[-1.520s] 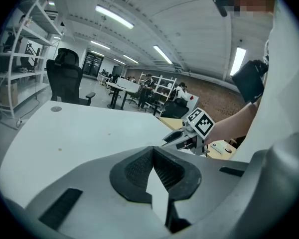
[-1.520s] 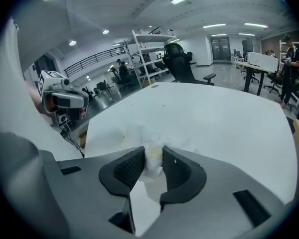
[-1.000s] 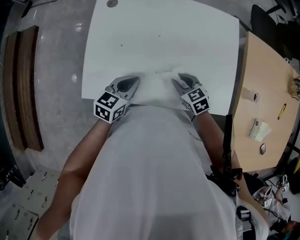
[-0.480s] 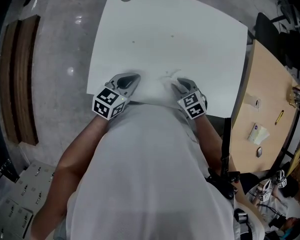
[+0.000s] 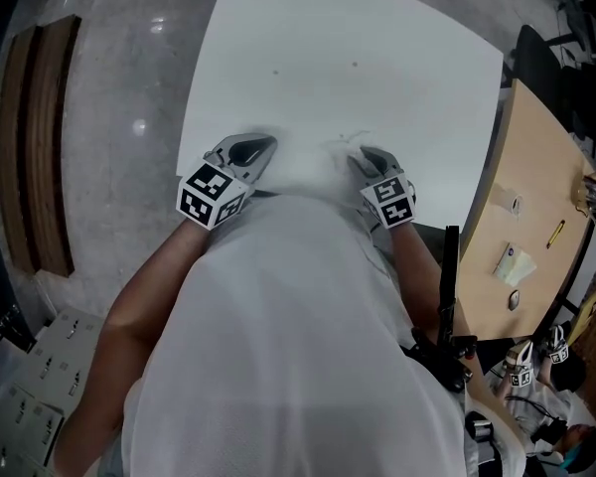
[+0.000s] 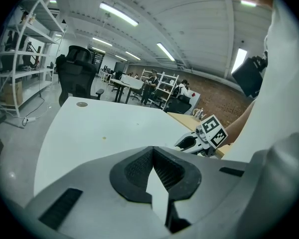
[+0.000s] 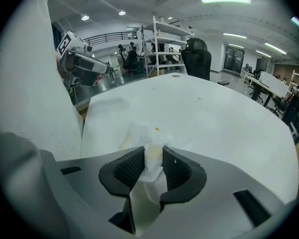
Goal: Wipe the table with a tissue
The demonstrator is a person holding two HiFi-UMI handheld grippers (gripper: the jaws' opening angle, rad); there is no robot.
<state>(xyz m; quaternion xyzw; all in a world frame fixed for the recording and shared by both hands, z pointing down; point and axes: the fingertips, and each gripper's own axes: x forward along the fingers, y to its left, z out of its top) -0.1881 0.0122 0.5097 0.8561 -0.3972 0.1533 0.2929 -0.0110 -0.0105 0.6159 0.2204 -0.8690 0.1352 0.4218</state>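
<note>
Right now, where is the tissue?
In the right gripper view the tissue is pinched by the right gripper, on the white table's near edge.

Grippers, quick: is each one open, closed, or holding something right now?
Left gripper: closed, nothing visible between its jaws.
Right gripper: closed on the tissue.

No words, numbers, brand names or labels can be read anywhere in this scene. The only printed marks are bold black-and-white square patterns. They sit on the left cube (image 5: 213, 195), mounted on the left gripper (image 5: 261, 147), and on the right cube (image 5: 389, 202), mounted on the right gripper (image 5: 364, 154). Each visible face carries a blocky grid pattern inside a white border. These are machine codes, not letters or digits.
</note>
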